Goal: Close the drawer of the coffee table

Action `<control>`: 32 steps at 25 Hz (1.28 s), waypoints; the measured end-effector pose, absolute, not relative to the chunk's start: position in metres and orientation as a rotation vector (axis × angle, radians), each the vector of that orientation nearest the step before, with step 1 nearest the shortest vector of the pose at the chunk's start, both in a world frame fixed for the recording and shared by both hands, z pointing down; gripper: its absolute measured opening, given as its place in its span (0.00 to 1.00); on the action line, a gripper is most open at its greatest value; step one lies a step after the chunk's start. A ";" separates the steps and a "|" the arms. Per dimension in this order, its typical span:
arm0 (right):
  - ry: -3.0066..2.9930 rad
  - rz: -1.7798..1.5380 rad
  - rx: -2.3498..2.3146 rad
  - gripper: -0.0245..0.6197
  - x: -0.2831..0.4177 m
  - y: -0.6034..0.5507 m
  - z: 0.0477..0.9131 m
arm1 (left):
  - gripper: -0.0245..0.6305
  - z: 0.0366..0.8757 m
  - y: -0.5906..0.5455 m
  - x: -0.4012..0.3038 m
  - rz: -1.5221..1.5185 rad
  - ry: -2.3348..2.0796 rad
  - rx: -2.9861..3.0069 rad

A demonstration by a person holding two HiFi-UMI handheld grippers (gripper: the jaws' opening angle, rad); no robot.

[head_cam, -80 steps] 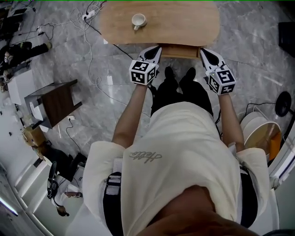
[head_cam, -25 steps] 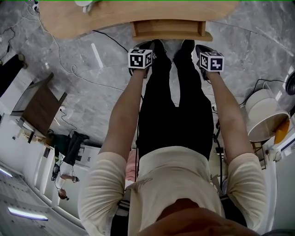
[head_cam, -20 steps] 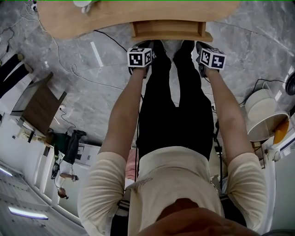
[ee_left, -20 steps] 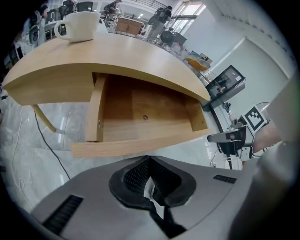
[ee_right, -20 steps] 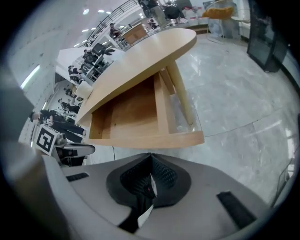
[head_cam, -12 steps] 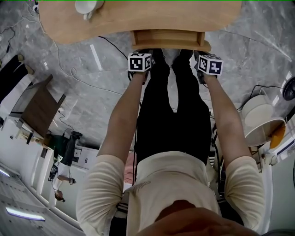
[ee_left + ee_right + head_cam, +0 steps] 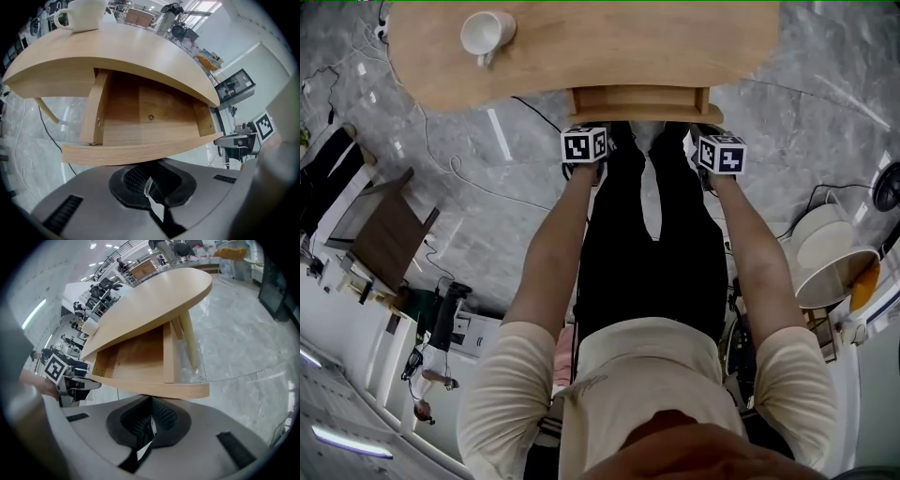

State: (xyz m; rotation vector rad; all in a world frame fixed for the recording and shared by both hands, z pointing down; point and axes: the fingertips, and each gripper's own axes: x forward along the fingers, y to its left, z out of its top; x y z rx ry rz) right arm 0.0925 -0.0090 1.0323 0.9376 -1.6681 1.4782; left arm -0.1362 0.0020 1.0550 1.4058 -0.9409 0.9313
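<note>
Drawer (image 7: 639, 103) of the coffee table (image 7: 694, 47) stands partly out from under the worktop (image 7: 117, 51). From the head view I see its box jutting toward me past the curved edge. Both tool views look straight into its bare wooden inside, with nothing stored there that I can make out.

My left tool (image 7: 152, 185) has its jaws brought together with nothing between them. Its tip sits right at the lower edge of the drawer's front panel (image 7: 140, 152), near that panel's left end. My right tool (image 7: 149, 425) is the same: jaws together, empty, nosed up under the panel's right end. I cannot say for certain from these views whether either tip is pressing on the wood or is only just beside it.

A white cup (image 7: 487, 34) rests on the worktop, well off to the left and clear of the drawer.

As I judge it, the tools are placed and the push is under way at best. A good part of the drawer's depth is open. What is left is an even shove from both sides until the front panel sits flush under the worktop's edge.
</note>
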 end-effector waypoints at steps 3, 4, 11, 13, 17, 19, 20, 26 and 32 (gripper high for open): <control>-1.658 1.429 0.968 0.03 0.094 -0.012 1.033 | 0.04 1.054 0.000 -0.136 0.935 -0.941 1.412; -1.658 1.411 0.982 0.03 0.094 -0.014 1.034 | 0.04 1.054 -0.001 -0.137 0.934 -0.942 1.421; -1.665 1.363 1.025 0.03 0.096 -0.014 1.033 | 0.04 1.051 0.000 -0.138 0.934 -0.960 1.467; -1.687 1.341 1.009 0.03 0.095 -0.014 1.033 | 0.04 1.052 -0.001 -0.139 0.937 -0.969 1.474; -1.703 1.340 1.010 0.03 0.096 -0.014 1.030 | 0.04 1.053 0.000 -0.139 0.945 -0.990 1.482; -1.716 1.331 1.002 0.03 0.096 -0.015 1.027 | 0.04 1.053 -0.001 -0.140 0.949 -0.999 1.488; -1.723 1.328 1.001 0.03 0.096 -0.016 1.027 | 0.04 1.054 -0.003 -0.140 0.951 -1.004 1.490; -1.709 1.370 1.064 0.03 0.096 -0.025 1.029 | 0.04 1.056 -0.011 -0.141 0.959 -1.006 1.508; -1.732 1.321 1.037 0.03 0.096 -0.040 1.029 | 0.04 1.055 -0.026 -0.141 0.970 -1.012 1.529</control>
